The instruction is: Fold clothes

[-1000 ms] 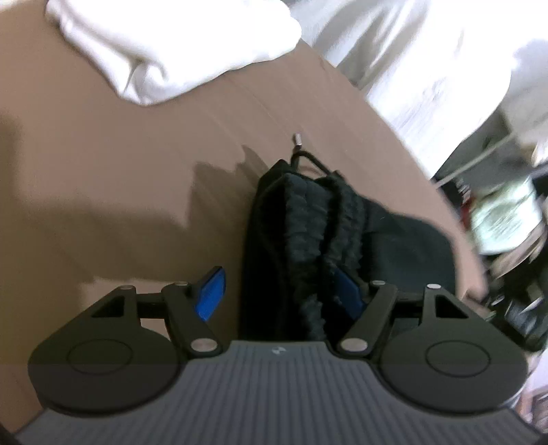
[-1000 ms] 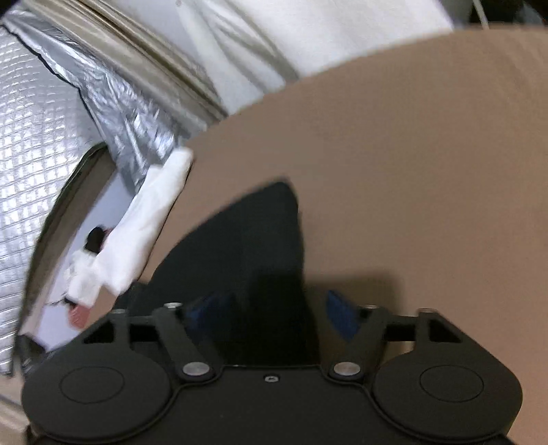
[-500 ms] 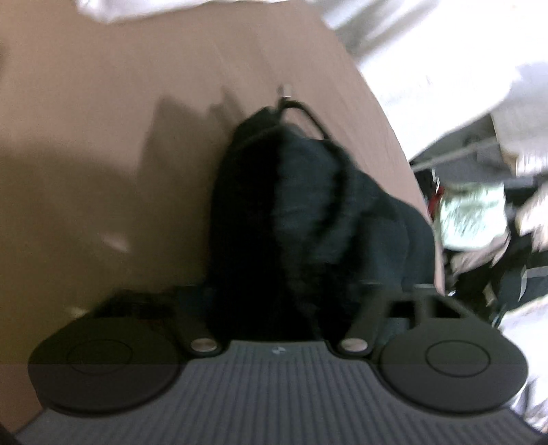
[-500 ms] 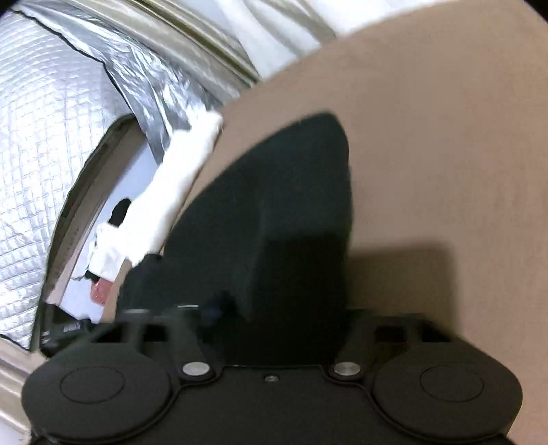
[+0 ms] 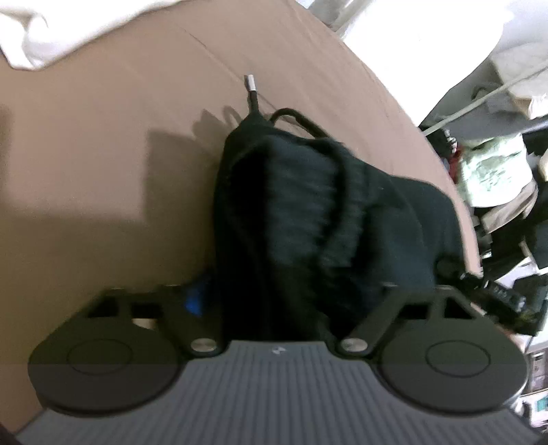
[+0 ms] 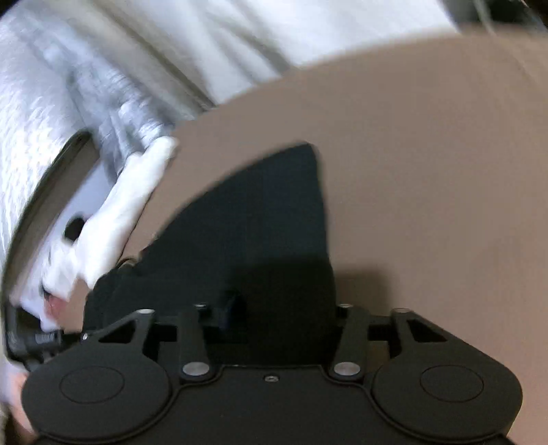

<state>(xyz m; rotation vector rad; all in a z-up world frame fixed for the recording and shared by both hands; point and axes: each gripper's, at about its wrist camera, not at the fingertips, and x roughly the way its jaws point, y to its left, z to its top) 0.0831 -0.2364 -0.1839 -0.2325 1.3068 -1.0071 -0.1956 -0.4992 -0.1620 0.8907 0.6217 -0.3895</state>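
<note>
A black garment with an elastic waistband and drawstring point(image 5: 308, 205) lies on the brown surface point(image 5: 102, 154). In the left wrist view my left gripper point(image 5: 284, 304) has the bunched waistband end between its fingers; the blue pad point(image 5: 195, 301) shows at the left, the fingers are wide apart and mostly hidden by cloth. In the right wrist view the flat black cloth point(image 6: 260, 232) runs between the fingers of my right gripper point(image 6: 274, 315), whose tips are hidden in the dark fabric.
A white folded garment point(image 5: 44, 30) lies at the far left of the surface; it also shows in the right wrist view point(image 6: 126, 205). A silver quilted cover point(image 6: 41, 102) hangs behind. Clutter point(image 5: 496, 178) sits past the right edge.
Both grippers moved in over the black garment, so cloth now fills the gaps between the fingers. The right view swung, with motion blur.
</note>
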